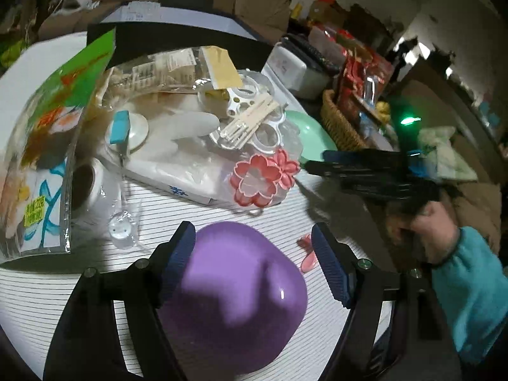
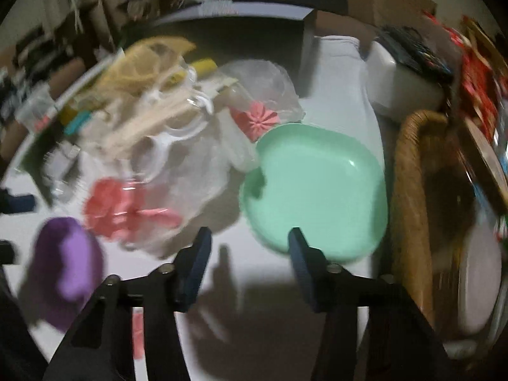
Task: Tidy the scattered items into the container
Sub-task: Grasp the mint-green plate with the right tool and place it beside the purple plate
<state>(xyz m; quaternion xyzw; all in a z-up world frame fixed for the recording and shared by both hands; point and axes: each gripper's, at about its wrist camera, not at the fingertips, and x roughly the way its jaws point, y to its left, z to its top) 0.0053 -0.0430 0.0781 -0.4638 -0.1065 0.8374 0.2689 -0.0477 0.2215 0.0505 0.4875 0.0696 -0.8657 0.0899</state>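
Fingers first. L gripper [image 1: 254, 263] is spread wide, blue ribbed pads either side of a purple bowl [image 1: 235, 298] that sits upside down on the striped tabletop [image 1: 203, 209]. L pad [image 1: 179, 263] touches the bowl's edge or is right against it; R pad [image 1: 330, 266] stands clear of it w/ a visible gap. Nothing clamped. Bowl is glossy, rounded-square, one small highlight near its R side.

Clutter beyond, L to R in the left wrist view: green printed packet [image 1: 54, 146], small clear lidded cup [image 1: 122, 227], blue-and-white clip thing [image 1: 122, 128], wooden sticks [image 1: 250, 117] lying across white ring moulds, pink flower cutters [image 1: 263, 181] on a white box, mint-green plate [image 1: 309, 130] behind them, wicker basket [image 1: 339, 120] at far R. Small pink transparent piece [image 1: 306, 254] lies just beside the R pad.

R gripper [image 2: 249, 263] is also open, pads well apart, empty, hovering over bare white table near the plate's front rim; R pad overlaps that rim in view, contact can't be told. Right wrist view is motion-blurred. Same gripper shows in the left wrist view as a dark shape [image 1: 368, 171] held by a hand in a teal sleeve.
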